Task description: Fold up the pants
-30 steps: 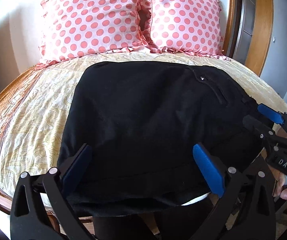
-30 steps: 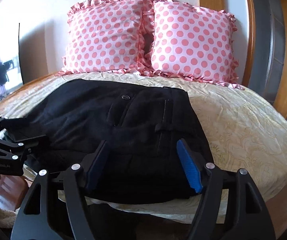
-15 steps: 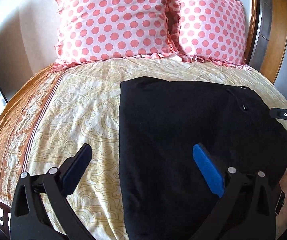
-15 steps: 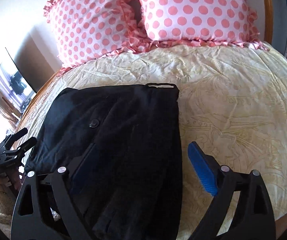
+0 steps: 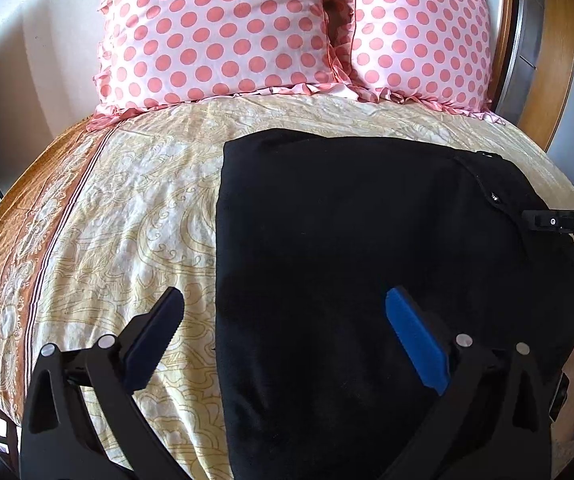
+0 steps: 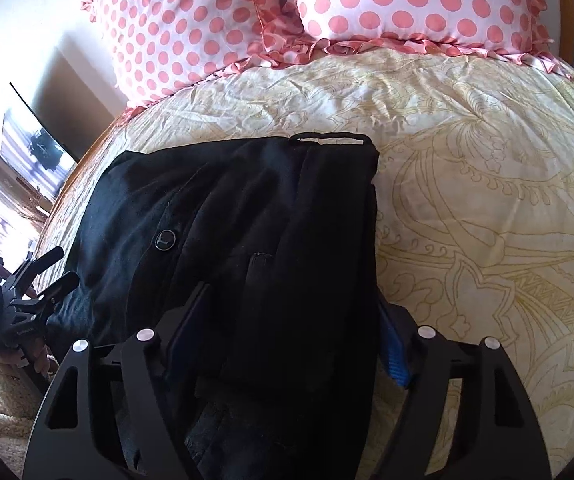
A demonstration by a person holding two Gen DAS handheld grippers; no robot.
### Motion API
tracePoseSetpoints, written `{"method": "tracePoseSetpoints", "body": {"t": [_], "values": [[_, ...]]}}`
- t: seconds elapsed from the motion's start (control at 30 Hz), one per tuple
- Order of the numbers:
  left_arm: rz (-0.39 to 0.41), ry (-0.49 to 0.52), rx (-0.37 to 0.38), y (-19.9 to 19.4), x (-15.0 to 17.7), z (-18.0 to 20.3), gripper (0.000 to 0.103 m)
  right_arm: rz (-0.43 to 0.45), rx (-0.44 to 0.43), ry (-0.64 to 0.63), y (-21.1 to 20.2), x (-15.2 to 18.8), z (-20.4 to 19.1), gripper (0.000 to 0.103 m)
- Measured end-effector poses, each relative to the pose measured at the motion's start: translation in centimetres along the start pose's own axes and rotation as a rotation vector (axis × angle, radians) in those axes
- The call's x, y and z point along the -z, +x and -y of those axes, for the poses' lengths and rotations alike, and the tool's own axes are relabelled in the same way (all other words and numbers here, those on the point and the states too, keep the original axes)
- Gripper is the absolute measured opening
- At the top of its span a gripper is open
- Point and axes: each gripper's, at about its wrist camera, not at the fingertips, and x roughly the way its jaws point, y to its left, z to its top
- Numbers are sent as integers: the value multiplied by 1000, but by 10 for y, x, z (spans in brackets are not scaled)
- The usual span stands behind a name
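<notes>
With the black pants [image 5: 367, 264] folded flat on the bedspread [image 5: 127, 216], keep your left gripper [image 5: 283, 332] wide, and close the right gripper [image 6: 291, 332], fingers straddling the waistband edge, squarely before lifting.

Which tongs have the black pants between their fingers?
The right tongs: their fingers straddle the black pants. The left tongs hover open, one finger above the bedspread.

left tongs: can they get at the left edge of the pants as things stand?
Probably yes. The left tongs are open and straddle the left edge of the black pants; only bare bedspread lies beside it, nothing in the way.
</notes>
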Motion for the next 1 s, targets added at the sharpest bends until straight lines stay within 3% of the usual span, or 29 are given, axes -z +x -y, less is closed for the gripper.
{"method": "tracePoseSetpoints", "body": {"t": [0.1,0.2,0.27,0.37,0.5,0.63,0.73,0.87,1.0], "values": [[2,9,2,0,-1,1,101,9,24,-23,2,-1,-5,79],[2,15,-2,1,-3,1,101,35,56,-73,-1,1,-12,65],[0,15,-1,1,-4,1,101,60,72,-100,-8,2,-15,49],[-2,17,1,2,-5,1,101,85,61,-109,-16,3,-12,39],[-5,22,8,3,-7,2,101,68,44,-77,-10,1,-5,40],[-14,1,38,4,-9,-2,101,48,29,-54,-3,-2,0,57],[-16,-6,35,6,-10,-4,101,65,42,-86,1,-2,-4,59],[-19,-2,33,7,-12,-4,101,129,155,-251,-7,8,-31,50],[-25,9,41,10,-17,-1,101,156,261,-410,-7,20,-60,50]]}}
